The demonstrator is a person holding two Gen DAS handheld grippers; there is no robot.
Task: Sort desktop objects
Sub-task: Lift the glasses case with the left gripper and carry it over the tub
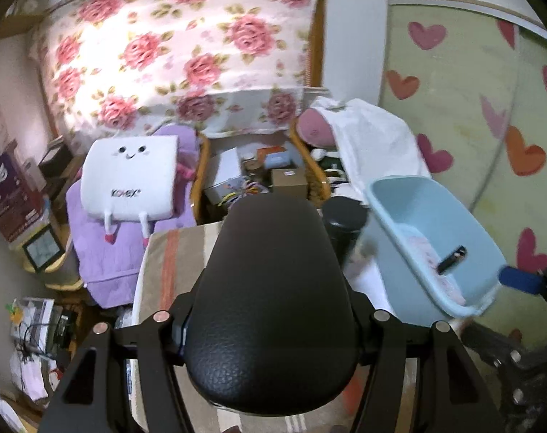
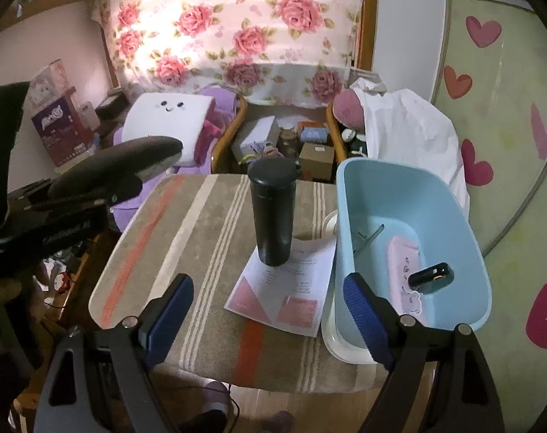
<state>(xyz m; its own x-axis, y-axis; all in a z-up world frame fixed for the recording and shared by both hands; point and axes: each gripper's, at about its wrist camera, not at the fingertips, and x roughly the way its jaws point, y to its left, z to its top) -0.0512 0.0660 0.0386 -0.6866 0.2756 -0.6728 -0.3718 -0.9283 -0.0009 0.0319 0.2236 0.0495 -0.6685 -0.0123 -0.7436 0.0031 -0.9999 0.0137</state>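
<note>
My left gripper [image 1: 273, 328] is shut on a black padded mouse wrist rest [image 1: 273, 299] and holds it in the air left of the table; the wrist rest also shows in the right wrist view [image 2: 129, 162]. My right gripper [image 2: 268, 310] is open and empty over the near edge of the striped table [image 2: 187, 238]. A black flask [image 2: 273, 213] stands upright on a printed paper sheet [image 2: 288, 288]. A light blue bin [image 2: 410, 195] at the right holds a pink case [image 2: 405, 274] and a small black device [image 2: 430, 278].
A white lid or tray [image 2: 336, 342] lies under the bin. Behind the table stand boxes between wooden chair arms [image 2: 284, 140], a white smiling cushion [image 2: 169, 119] and a floral cloth. A heart-patterned panel [image 2: 508, 126] is at the right. Clutter lies on the floor at the left.
</note>
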